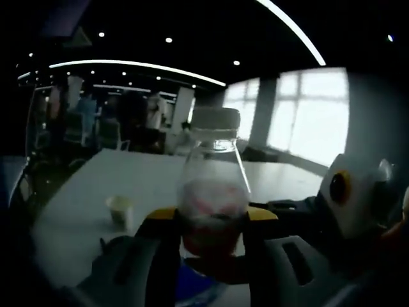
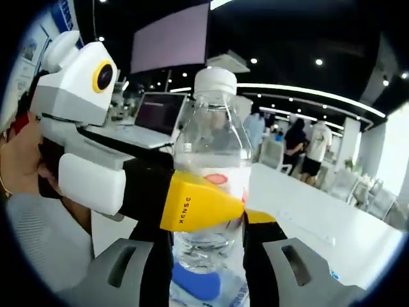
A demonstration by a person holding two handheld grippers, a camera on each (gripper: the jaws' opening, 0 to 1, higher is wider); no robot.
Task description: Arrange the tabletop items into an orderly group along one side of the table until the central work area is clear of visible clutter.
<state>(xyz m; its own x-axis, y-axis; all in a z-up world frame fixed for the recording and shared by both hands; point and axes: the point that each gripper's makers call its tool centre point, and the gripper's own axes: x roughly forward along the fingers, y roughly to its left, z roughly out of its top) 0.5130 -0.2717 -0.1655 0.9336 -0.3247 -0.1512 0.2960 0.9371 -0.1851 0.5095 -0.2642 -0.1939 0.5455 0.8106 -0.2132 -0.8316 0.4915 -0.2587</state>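
A clear plastic bottle (image 1: 213, 192) with a white cap and a pink-red label stands upright between the yellow-tipped jaws of my left gripper (image 1: 212, 220), which is shut on its lower body. In the right gripper view the same bottle (image 2: 211, 153) sits between the jaws of my right gripper (image 2: 209, 246), shut on it low down. The left gripper (image 2: 192, 204) reaches in from the left there, its yellow jaw pressed across the bottle's label. The right gripper's body (image 1: 348, 192) shows at the right of the left gripper view. Something blue (image 2: 192, 281) lies under the bottle, partly hidden.
A small pale cup (image 1: 120, 210) stands on the white table (image 1: 140, 173), left of the bottle. An open laptop (image 2: 156, 115) sits behind on the table (image 2: 307, 211). A person's grey sleeve (image 2: 38, 243) is at the left. People stand and chairs sit far back.
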